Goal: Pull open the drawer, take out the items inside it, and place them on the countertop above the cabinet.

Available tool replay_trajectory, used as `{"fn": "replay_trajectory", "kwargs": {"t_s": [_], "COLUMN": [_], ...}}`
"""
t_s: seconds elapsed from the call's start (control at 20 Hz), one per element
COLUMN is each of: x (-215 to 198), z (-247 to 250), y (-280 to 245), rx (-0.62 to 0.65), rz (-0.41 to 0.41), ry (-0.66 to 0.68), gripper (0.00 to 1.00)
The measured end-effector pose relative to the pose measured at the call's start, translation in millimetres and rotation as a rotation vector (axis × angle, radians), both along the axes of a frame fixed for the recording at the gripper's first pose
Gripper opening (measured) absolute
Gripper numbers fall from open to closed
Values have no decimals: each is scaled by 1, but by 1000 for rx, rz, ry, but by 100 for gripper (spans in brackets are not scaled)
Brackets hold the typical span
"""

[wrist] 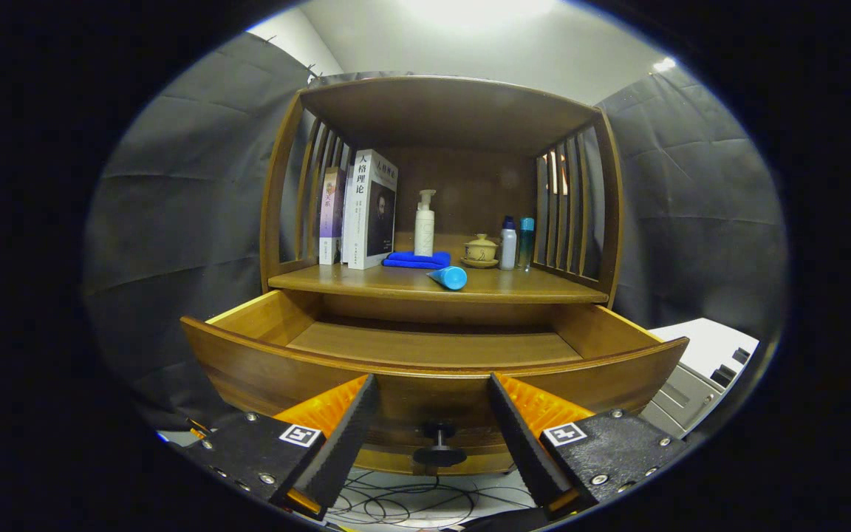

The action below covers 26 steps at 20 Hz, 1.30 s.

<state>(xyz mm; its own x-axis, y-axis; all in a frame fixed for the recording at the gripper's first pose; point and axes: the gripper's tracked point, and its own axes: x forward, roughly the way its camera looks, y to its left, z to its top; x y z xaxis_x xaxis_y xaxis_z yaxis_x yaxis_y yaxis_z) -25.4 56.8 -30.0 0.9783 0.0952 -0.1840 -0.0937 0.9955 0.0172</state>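
We find the drawer (pixel 433 355) pulled well out of the wooden cabinet (pixel 440 118), its floor bare as far as we can see; the near strip behind the front panel is hidden. The hand-held gripper (pixel 433 425) hangs in front of the drawer face, fingers spread wide and holding nothing, the dark knob (pixel 439 447) standing between them untouched. On the surface (pixel 544 288) above the drawer: two books (pixel 366 210) at left, a pump bottle (pixel 424 225), a folded blue cloth (pixel 417 260), a blue tube (pixel 449 277) lying on its side near the front edge, a small lidded pot (pixel 481 250), two slim bottles (pixel 515 244) at right. We judge the job close to done. Risks from here: the tube could roll off the edge into the drawer if the cabinet gets bumped; a careless move forward could knock the open fingers against the drawer front or the knob.
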Motion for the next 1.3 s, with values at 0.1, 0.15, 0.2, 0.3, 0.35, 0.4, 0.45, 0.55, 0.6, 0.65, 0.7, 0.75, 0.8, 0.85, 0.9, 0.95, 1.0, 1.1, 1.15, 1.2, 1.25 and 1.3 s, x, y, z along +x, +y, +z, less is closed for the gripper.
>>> {"fn": "replay_trajectory", "kwargs": {"t_s": [0.1, 0.15, 0.2, 0.3, 0.35, 0.4, 0.45, 0.55, 0.6, 0.65, 0.7, 0.75, 0.8, 0.85, 0.9, 0.95, 1.0, 1.1, 1.15, 1.2, 1.25, 1.3], "x": [-1, 0, 2, 6, 10, 14, 18, 26, 28, 31, 34, 38, 41, 45, 49, 54, 58, 68, 74, 79, 85, 88], "z": [1, 1, 2, 3, 6, 5, 2, 3, 2, 2, 3, 2, 2, 1, 2, 1, 0, 0, -1, -1, -2, -2], "y": [0, 0, 0, 0, 0, 0, 0, 1, 2, 2, 3, 3, 4, 5, 5, 5, 5, 6, 6, 6, 5, 4], "rx": [0, 1, 4, 11, 16, 16, 14, 23, 26, 27, 27, 26, 26, 25, 23, 22, 23, 21, 20, 23, 26, 27], "rz": [-1, -2, -2, 6, 10, 14, 14, 14, 12, 10, 9, 7, 6, 5, 5, 5, 5, 10, 13, 17, 20, 21], "ry": [-8, -15, -19, -17, -19, -14, -6, -7, -4, -2, -3, 2, 4, 6, 8, 10, 11, 11, 10, 10, 8, 7], "gripper": [94, 94, 94, 94, 94, 95, 95, 95, 95, 95, 95, 95, 95, 96, 95, 95, 95, 95, 95, 95, 95, 95]}}
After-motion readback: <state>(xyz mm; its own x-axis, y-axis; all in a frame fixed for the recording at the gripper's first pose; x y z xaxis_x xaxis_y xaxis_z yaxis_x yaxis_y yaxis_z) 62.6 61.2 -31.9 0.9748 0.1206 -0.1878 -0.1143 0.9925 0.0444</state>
